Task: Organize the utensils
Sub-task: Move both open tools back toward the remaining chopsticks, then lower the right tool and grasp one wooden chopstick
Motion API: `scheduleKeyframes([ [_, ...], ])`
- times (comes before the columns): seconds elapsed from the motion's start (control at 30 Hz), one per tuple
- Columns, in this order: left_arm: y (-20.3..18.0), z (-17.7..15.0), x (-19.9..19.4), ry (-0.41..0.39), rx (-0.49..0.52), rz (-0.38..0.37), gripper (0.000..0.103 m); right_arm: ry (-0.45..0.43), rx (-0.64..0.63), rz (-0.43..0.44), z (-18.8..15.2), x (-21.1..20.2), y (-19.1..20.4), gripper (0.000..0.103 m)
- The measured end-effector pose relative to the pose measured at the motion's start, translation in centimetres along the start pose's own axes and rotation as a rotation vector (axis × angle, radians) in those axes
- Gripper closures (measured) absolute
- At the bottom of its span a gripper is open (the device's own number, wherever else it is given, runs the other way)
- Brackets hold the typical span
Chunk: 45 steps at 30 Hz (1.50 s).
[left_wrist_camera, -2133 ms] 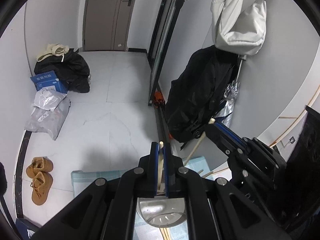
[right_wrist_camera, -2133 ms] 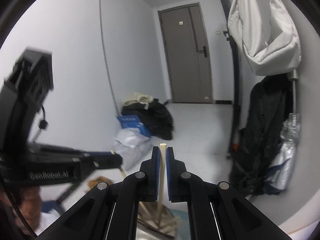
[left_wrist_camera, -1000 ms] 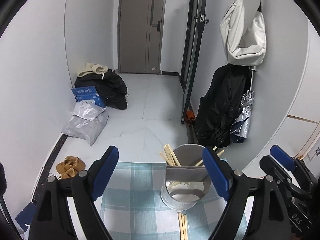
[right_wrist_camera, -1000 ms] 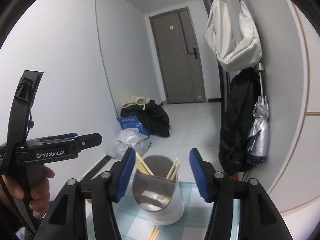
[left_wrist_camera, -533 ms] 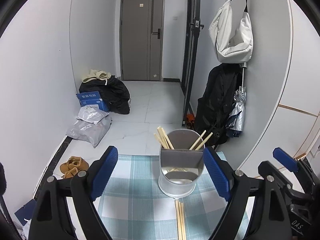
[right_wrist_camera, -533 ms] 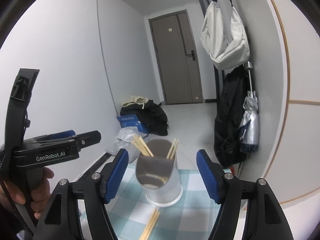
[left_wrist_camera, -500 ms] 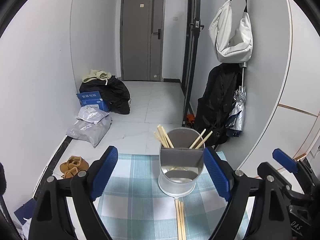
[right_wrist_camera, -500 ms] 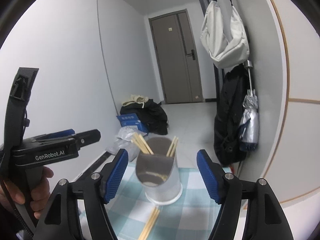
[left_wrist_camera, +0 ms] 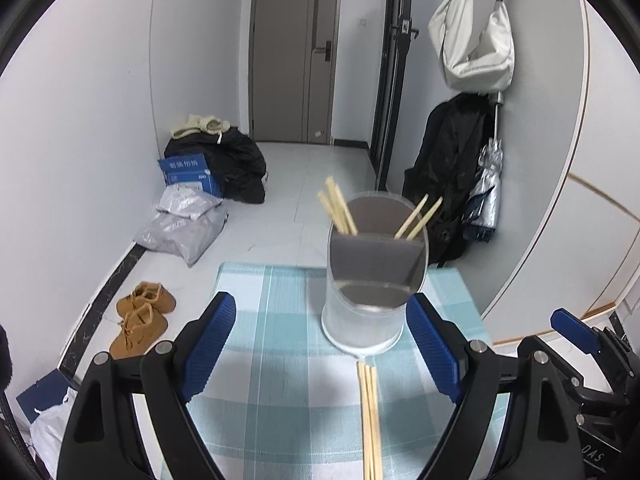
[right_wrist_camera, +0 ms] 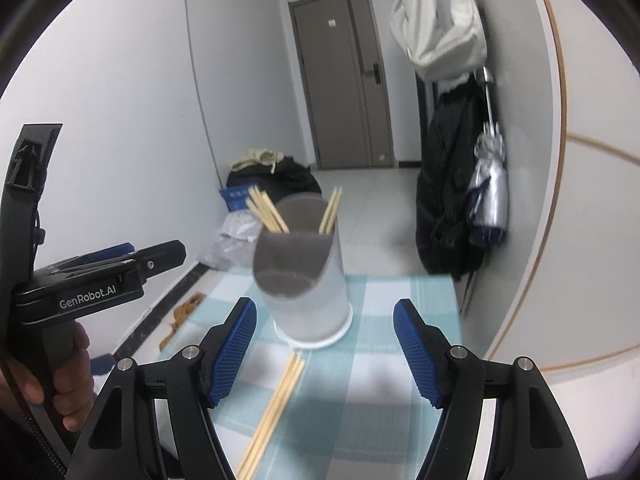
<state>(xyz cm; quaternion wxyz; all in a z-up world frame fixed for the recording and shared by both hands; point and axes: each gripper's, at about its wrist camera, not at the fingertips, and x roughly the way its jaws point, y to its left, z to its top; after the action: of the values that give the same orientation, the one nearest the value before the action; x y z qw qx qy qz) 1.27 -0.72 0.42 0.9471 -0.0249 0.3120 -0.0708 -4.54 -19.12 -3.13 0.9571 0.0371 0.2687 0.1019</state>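
Note:
A grey-white utensil holder [left_wrist_camera: 370, 280] [right_wrist_camera: 306, 276] stands on a blue checked tablecloth [left_wrist_camera: 280, 360] [right_wrist_camera: 380, 380]. Several wooden chopsticks [left_wrist_camera: 338, 210] [right_wrist_camera: 266, 210] stand in its back compartments. More loose chopsticks [left_wrist_camera: 370, 420] [right_wrist_camera: 274, 404] lie on the cloth in front of the holder. My left gripper [left_wrist_camera: 320, 344] is open and empty, just short of the holder. My right gripper [right_wrist_camera: 324, 344] is open and empty, also just short of it. The left gripper shows at the left of the right wrist view [right_wrist_camera: 120, 264].
The table's far edge drops to a tiled floor with bags [left_wrist_camera: 184, 228], a blue box [left_wrist_camera: 186, 172] and brown shoes [left_wrist_camera: 142, 316]. A black coat and umbrella [left_wrist_camera: 452, 208] hang on the right wall, close to the table.
Both grippers let go of chopsticks into the holder, opened wide and drew back. In the last half second both views dipped slightly toward the table.

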Motion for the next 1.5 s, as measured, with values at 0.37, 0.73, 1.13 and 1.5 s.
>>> scheduleKeyframes([
  [0.37,2.4,-3.8,4.4,0.143,-0.051,0.021,0.019,0.281,0.025,0.007,-4.4,5.8,-0.1,0.032],
  [0.73,4.5,-3.1,4.1,0.181,-0.078,0.033,0.019,0.474,-0.075,-0.004,-7.2,12.0,2.3,0.037],
  [1.13,6.4,-3.0,4.5,0.196,-0.11,0.038,0.019,0.556,-0.111,-0.091,-8.2,14.8,4.7,0.067],
  [1.5,8.1,-3.0,4.6,0.209,-0.177,0.052,0.019,0.616,-0.164,-0.07,-8.2,15.6,6.2,0.092],
])
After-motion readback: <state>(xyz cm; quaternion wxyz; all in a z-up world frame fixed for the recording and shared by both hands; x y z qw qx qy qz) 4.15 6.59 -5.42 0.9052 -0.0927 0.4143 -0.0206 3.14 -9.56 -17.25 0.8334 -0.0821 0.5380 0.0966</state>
